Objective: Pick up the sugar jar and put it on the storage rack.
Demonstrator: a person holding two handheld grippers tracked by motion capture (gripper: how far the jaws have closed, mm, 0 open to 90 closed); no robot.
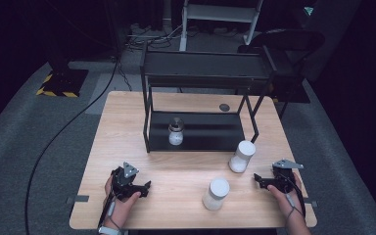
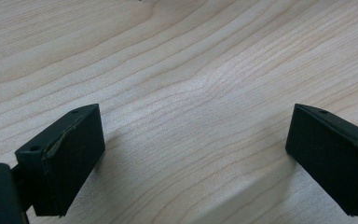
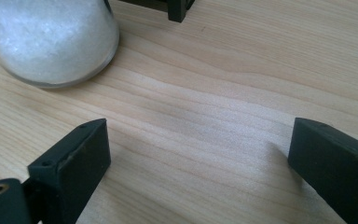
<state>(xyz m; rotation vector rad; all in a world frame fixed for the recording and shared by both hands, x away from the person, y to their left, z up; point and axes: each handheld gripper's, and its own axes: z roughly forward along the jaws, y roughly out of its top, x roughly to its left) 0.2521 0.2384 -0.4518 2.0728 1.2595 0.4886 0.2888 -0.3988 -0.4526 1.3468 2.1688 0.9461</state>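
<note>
High view: our left gripper (image 1: 144, 188) rests near the surface's (image 1: 127, 127) front left corner, jaws wide, empty. Small jar (image 1: 176, 132) already on the rack's (image 1: 200, 68) lower shelf. Two white jars (image 1: 216, 194) (image 1: 242, 156) wait toward the front right; right gripper (image 1: 259, 179) beside them, jaws spread, holding nothing.

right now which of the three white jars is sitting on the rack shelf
The small jar with the dark lid, standing on the black rack's lower shelf. The other two, taller with white lids, stand on the wooden table in front of the rack.
</note>
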